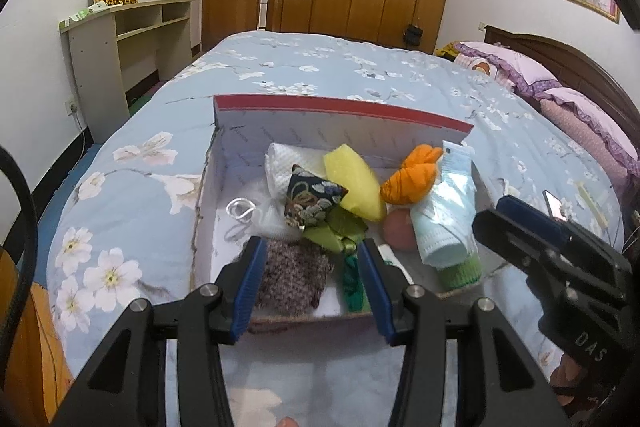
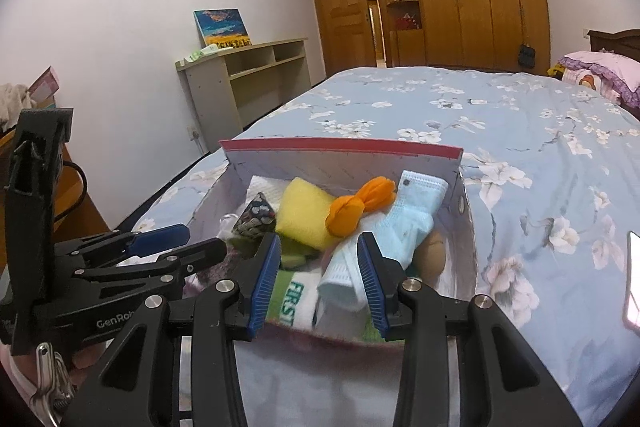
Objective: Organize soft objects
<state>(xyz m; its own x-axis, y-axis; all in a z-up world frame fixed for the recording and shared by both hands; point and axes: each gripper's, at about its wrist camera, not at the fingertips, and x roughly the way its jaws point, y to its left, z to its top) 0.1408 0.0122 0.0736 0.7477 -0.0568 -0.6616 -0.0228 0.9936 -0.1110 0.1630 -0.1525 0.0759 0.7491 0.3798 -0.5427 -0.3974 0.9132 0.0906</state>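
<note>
Running lengthwise from lower centre toward upper right, the pale blue mask pack tops the box while both fingers gape empty.

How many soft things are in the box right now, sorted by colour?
White: 2, waffle cloth and mesh pouf
Yellow: 1, sponge
Orange: 1, knotted cloth
Light blue: 1, face mask
Green: 3, ribbon, dark green piece, knit roll
Dark patterned: 1, pouch
Brown-grey: 1, knit piece
Peach: 1, ball
Total: 11 visible
</note>
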